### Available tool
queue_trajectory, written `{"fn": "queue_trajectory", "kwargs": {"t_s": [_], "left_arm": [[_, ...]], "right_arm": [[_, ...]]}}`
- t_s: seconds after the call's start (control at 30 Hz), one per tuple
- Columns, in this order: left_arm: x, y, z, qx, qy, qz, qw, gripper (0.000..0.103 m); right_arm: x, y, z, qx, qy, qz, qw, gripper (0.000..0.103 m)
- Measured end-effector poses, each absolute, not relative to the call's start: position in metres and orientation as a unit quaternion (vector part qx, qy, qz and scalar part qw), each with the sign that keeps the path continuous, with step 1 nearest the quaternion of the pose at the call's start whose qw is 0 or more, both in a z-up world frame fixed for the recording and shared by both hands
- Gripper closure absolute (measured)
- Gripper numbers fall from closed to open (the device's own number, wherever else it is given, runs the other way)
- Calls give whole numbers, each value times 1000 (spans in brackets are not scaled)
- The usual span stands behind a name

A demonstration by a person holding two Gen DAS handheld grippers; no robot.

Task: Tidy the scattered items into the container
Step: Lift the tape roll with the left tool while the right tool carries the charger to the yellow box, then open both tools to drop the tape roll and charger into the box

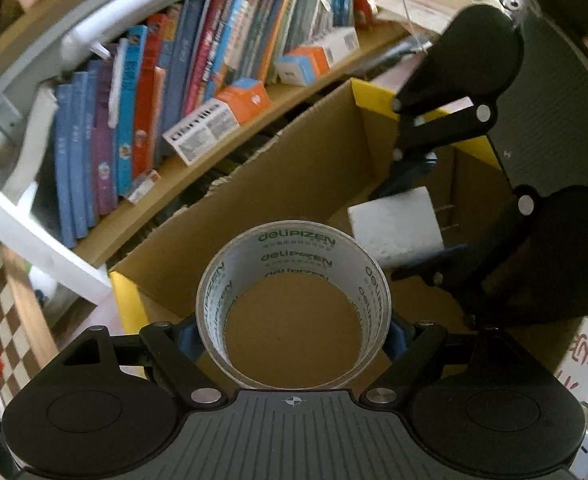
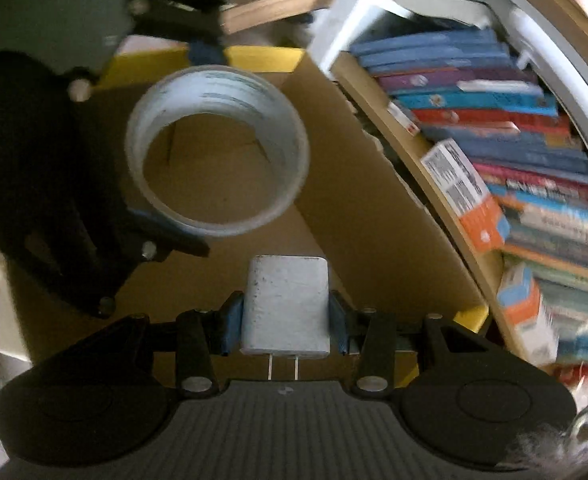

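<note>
Left hand-held gripper [image 1: 294,332] clamping tape roll [image 1: 294,276], right [image 2: 285,322] clamping charger [image 2: 286,304], above empty cardboard box [image 1: 254,184].

Each view is taken from just behind a claw, along its two fingers, angled steeply down into an open box [image 1: 278,184] beside a bookshelf [image 1: 182,168]. In the left wrist view the left claw [image 1: 294,336] is seen at the bottom edge, very near, with the right claw [image 1: 409,178] entering from the upper right. In the right wrist view the right claw [image 2: 286,322] fills the bottom and the left claw [image 2: 174,136] enters from the upper left. Shared by both views are the box, the bookshelf, a tape roll [image 1: 294,304] and a white block [image 1: 397,228].
</note>
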State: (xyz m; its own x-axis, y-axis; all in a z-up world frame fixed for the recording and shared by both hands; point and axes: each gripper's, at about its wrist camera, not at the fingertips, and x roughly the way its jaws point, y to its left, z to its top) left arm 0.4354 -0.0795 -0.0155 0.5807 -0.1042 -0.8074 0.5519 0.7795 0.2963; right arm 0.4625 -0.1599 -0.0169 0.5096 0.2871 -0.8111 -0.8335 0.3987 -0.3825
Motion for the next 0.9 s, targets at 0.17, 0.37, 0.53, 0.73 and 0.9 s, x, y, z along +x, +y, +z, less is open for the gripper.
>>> {"fn": "queue_trajectory", "kwargs": {"t_s": [0.17,0.37,0.53,0.73,0.9], "left_arm": [[445,-78,-28,269,437,-203,834,18],[455,-76,-32,255,470,-223,815,18],[455,-73,-31,250,478,-225,812,18],[452,-73,-27,256,470,-220,816,11],[441,-73,-19,266,443,-213,829,6]], "right_arm": [[481,-155,-28,-417,360,370,748,61],[489,-151,-37,-414,385,381,731,61],[488,-148,-40,-418,392,386,723,61],[490,-151,-37,-418,389,378,728,56],[485,-159,-20,-398,379,371,748,40]]}}
